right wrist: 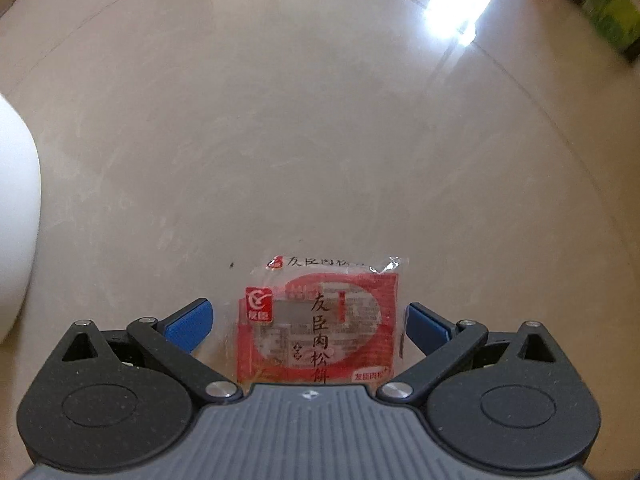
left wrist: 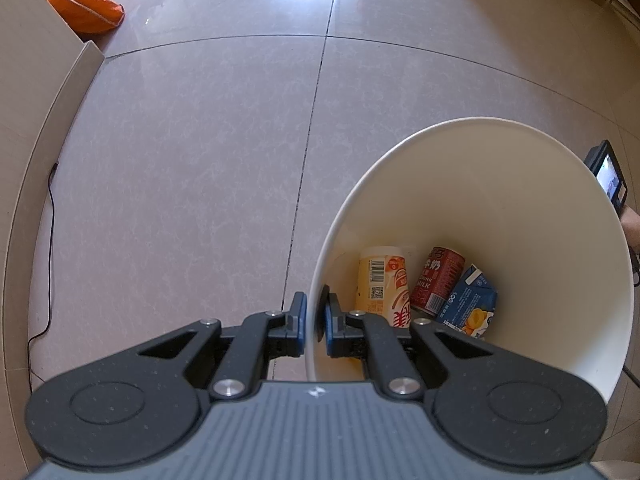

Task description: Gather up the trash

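**A:** Where's the trash sitting for you?

**B:** I see a red-and-clear pork floss cake wrapper [right wrist: 320,320] lying flat on the pale tiled floor [right wrist: 304,140], right between the blue pads [right wrist: 188,324] of my right gripper [right wrist: 308,326]. The jaws are spread wide, one pad just off each side edge of the wrapper, neither touching it as far as I can tell. Its near edge runs under the gripper body; its far edge is clear, with bare tile beyond.

**A:** Room around it?

**B:** Plenty ahead and to the right. On my left edge a white curved wall [right wrist: 16,216] bulges into view, well apart from the wrapper.

**A:** And the other hand?

**B:** My left gripper [left wrist: 314,316] is pinched on the rim of the white bin [left wrist: 500,216], one pad outside the wall, one inside, nearly closed. The bin tilts towards me, mouth open. At its bottom I see a yellow drink bottle [left wrist: 382,288], a red milk can [left wrist: 438,280] and a blue juice carton [left wrist: 470,304], touching one another.

**A:** Outside the bin?

**B:** Open tile to the left, up to a beige board [left wrist: 48,128] with a black cable [left wrist: 50,240] along it. An orange bag [left wrist: 86,10] lies far off.
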Available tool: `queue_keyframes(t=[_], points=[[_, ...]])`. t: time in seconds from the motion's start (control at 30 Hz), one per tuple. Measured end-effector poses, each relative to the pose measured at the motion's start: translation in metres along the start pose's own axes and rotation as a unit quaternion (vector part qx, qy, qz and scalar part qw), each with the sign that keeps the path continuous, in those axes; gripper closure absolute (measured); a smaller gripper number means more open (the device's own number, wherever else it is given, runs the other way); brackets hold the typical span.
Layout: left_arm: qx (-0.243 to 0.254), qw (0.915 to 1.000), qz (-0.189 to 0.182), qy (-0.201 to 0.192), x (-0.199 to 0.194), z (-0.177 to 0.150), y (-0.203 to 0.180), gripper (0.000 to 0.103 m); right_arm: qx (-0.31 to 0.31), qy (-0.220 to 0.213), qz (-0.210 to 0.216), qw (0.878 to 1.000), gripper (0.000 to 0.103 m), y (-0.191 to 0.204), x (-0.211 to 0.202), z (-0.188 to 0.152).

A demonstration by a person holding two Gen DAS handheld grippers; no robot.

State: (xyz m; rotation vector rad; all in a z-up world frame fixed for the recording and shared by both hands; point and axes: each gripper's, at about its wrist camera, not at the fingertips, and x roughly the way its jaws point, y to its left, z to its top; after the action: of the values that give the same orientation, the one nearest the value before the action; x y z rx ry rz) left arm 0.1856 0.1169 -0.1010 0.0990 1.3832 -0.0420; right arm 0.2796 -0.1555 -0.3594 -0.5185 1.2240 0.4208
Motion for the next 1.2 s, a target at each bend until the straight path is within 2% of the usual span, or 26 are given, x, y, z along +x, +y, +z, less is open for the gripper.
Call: queue_keyframes(t=[0.17,0.33,0.4,0.5,0.6,0.87,1.03,1.2], points=[[0.001,1.0,0.0,-0.001,0.0,0.0,0.0,0.096,-0.008,0.0,0.018,1.0,0.012,-0.01,-0.002,0.001],[-0.002,1.0,-0.001,0.0,0.0,0.0,0.001,0.096,0.011,0.0,0.026,1.0,0.021,-0.02,-0.013,0.002],[0.0,1.0,0.0,0.0,0.0,0.0,0.0,0.096,0.017,0.001,0.025,1.0,0.032,-0.022,-0.017,0.004],[-0.001,1.0,0.001,0.0,0.0,0.0,0.0,0.096,0.023,0.008,0.025,0.999,0.043,-0.02,-0.025,0.005],[-0.002,1.0,0.0,0.001,0.0,0.0,0.001,0.096,0.031,0.02,0.033,0.999,0.048,-0.023,-0.04,0.006],[-0.006,1.0,-0.001,0.001,0.0,0.0,0.001,0.096,0.017,0.018,0.031,0.999,0.051,-0.02,-0.115,0.0],[-0.003,1.0,0.002,0.001,0.0,0.0,0.0,0.096,0.004,-0.014,0.049,0.999,0.051,-0.009,-0.196,0.005],[-0.001,1.0,0.006,0.0,0.0,0.0,-0.001,0.095,-0.041,-0.063,0.068,0.995,0.051,0.023,-0.285,0.022]])
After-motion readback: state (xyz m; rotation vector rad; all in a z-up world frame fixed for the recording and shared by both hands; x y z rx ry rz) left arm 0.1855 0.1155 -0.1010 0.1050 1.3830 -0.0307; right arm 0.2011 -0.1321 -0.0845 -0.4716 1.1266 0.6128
